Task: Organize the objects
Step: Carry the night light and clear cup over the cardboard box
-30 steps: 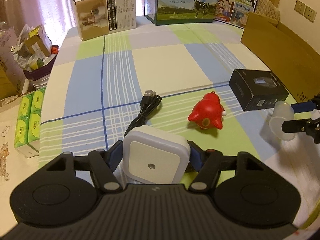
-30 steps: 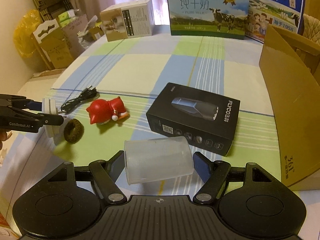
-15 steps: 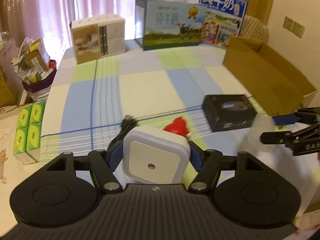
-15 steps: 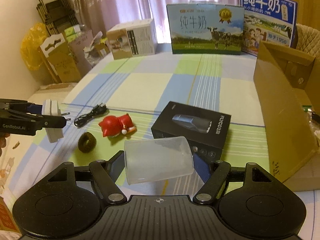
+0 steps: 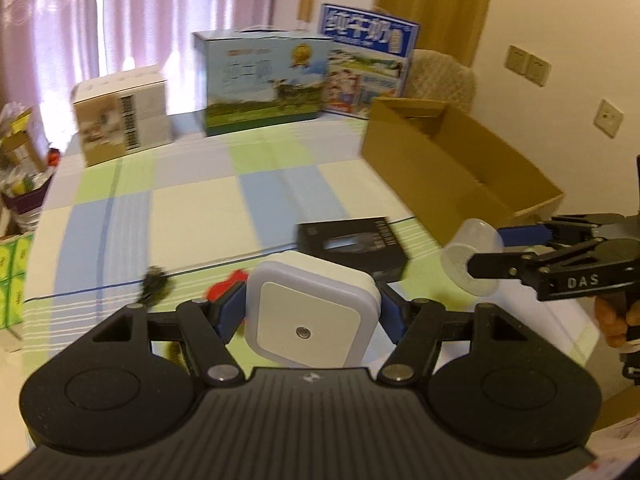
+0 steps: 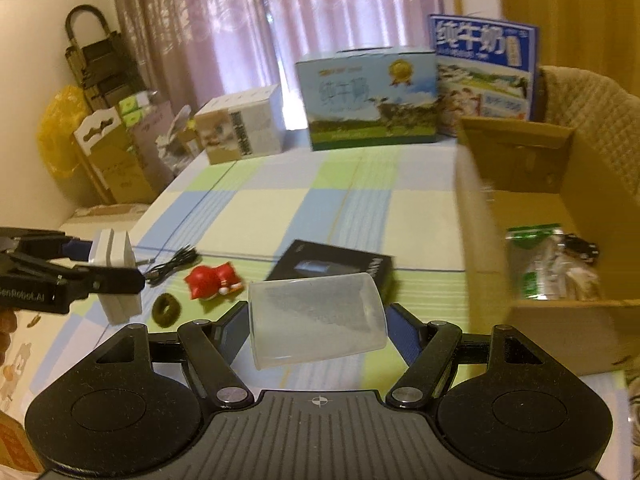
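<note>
left gripper (image 5: pixel 312 312) being kept clamped on night light (image 5: pixel 314 316), flat sides: rigid, light. right gripper (image 6: pixel 318 320) being closed across translucent cup (image 6: pixel 316 320): thin, slippery, judged crushable; gentle mid-wall grip advised.

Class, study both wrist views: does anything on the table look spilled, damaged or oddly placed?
Nothing looks spilled or broken. Loose on the table lie a red toy, a black cable, a dark ring and a black box, not yet in the cardboard box.

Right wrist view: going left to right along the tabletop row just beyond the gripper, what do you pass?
White night light held in the left gripper → brown hair tie → red toy → black box → cardboard box.
</note>
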`<state>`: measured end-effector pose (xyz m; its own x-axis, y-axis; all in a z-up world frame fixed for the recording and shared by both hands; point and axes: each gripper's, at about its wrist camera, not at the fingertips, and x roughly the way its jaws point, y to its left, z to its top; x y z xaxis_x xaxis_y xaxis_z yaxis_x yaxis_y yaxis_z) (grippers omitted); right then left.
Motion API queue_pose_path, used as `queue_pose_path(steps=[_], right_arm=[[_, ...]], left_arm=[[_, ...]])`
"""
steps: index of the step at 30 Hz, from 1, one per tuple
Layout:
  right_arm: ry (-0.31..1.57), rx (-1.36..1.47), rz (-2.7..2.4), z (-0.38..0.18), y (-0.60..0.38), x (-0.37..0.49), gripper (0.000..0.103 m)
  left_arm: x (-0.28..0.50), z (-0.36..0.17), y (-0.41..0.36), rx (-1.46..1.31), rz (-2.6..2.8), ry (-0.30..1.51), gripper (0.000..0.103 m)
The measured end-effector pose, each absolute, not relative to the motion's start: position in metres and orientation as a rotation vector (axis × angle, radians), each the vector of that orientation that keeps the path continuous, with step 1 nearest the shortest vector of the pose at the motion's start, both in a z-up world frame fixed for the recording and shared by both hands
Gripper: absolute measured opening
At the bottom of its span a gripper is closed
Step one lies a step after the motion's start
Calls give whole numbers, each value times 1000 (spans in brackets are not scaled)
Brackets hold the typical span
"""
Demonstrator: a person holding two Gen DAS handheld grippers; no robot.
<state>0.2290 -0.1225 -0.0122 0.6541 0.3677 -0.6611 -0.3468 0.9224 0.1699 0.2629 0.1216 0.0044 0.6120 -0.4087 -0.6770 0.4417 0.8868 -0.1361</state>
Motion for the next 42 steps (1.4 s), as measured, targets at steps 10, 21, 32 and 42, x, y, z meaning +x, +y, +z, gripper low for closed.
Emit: queue_pose_path(steps=[10,21,32,42], right_arm=[[716,57,327,9,-195,226,70],[674,94,244,26,-280,244,70],[662,73,221,24,-334,291,70],[685,-1,235,4,-350,355,70]], left_arm=[[262,16,41,58,-597,745,64],[281,30,-46,91,-653,688,64],[324,31,-126,133,-678,669,64],[381,13,-183,177,-678,709,64]])
